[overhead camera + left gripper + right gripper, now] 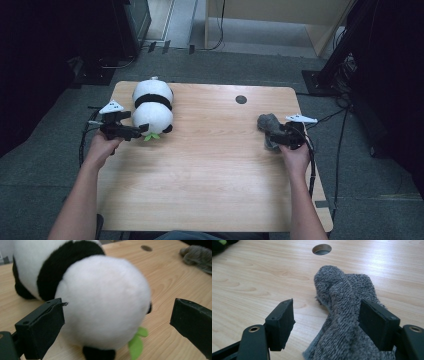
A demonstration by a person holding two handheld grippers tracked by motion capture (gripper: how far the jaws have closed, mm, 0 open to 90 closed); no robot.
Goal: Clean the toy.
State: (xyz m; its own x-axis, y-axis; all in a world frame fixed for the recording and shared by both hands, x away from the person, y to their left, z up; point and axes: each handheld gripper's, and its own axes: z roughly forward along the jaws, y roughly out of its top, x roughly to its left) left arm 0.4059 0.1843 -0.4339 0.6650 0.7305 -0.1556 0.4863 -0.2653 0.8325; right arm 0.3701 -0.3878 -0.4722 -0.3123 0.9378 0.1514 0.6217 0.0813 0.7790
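I see the plush panda lying near the counter's far left corner, my left hand-held gripper spread wide around its white head. The grey sock lies crumpled near the right edge, between my right hand-held gripper's parted jaws. Bare wood stretches between them and toward me.

The plush panda, at ten o'clock on the table, is white with a black band round its body, black ears and feet, and a bright green leaf at its head. The cloth, at three o'clock, is a speckled grey knit. The table is pale wood with a flowing grain. Both grippers' jaws are matt black.
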